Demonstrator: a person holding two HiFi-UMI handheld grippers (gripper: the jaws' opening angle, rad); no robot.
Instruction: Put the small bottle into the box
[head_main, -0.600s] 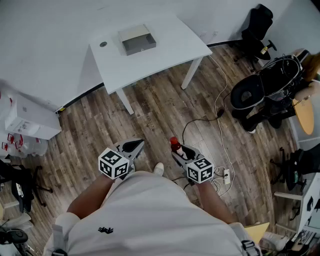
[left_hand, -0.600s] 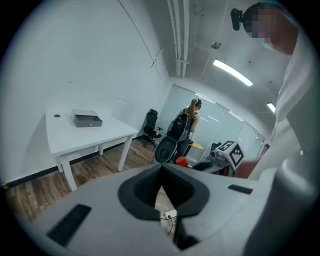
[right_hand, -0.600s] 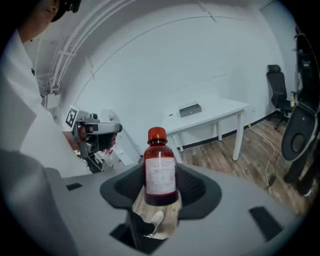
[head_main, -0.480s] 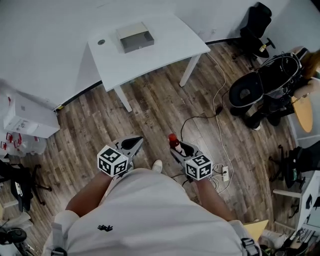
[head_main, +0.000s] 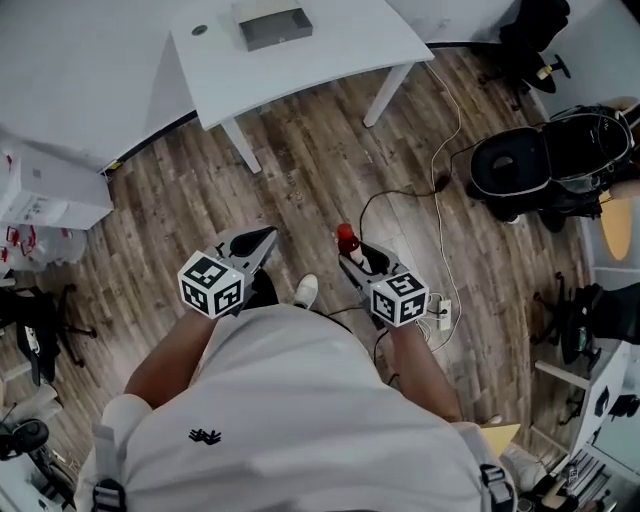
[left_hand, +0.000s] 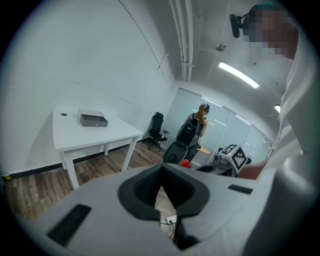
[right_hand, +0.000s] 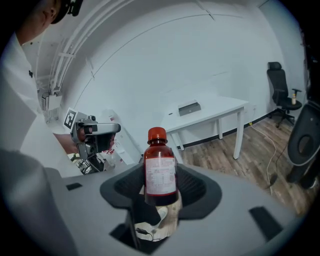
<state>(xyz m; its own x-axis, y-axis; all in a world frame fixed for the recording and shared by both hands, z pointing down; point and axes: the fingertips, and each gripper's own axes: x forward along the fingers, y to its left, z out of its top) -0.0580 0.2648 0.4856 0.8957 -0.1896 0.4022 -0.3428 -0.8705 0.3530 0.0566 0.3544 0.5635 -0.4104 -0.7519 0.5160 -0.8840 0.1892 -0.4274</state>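
The right tool (right_hand: 160, 194) is closed on the small bottle (right_hand: 160, 170). Its pads clamp the lower body of the bottle, and the red cap stands clear above the jaws. The long axis of the bottle is upright and crosswise to the jaws. The left tool (left_hand: 161, 186) has its jaws together and carries nothing.

In the head view, the right tool (head_main: 350, 256) and the small bottle (head_main: 346, 238) are over the wooden floor (head_main: 320, 170), close in front of the person. The box (head_main: 272, 25) lies on the white worktop (head_main: 340, 50), well apart from both tools, ahead and to the left of the right tool. The left tool (head_main: 262, 240) is slightly nearer to the box.

Judgement: the load must first be carried forward to the worktop before any release over the box.
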